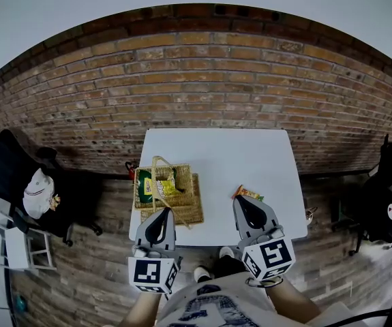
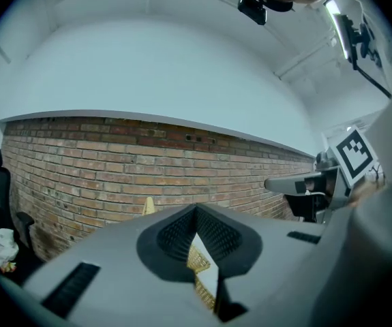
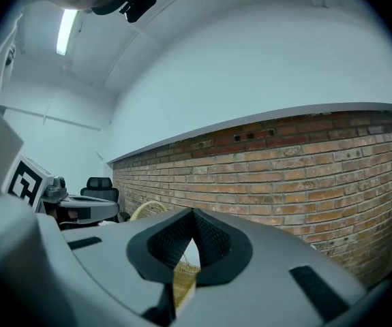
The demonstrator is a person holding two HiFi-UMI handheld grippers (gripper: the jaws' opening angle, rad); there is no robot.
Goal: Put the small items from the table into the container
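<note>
A wicker basket (image 1: 191, 182) with a hoop handle stands on the left half of the white table (image 1: 216, 155), with a green packet (image 1: 145, 180) and a yellow packet (image 1: 169, 188) in it. A small orange and green packet (image 1: 248, 193) lies on the table near its front right. My left gripper (image 1: 161, 212) hangs shut over the basket's near edge with nothing in it. My right gripper (image 1: 244, 199) is shut and empty, its tip just short of the small packet. In the left gripper view the shut gripper (image 2: 196, 208) shows basket weave (image 2: 199, 259) through its gap. The right gripper (image 3: 194, 212) points level towards the brick wall.
A brick wall (image 1: 202, 80) runs behind the table. A black office chair (image 1: 5, 165) bearing a white bundle (image 1: 39, 191) and a white stool (image 1: 25, 247) stand at the left. Dark equipment (image 1: 386, 203) stands at the right. A small red thing (image 1: 131, 169) sits by the table's left edge.
</note>
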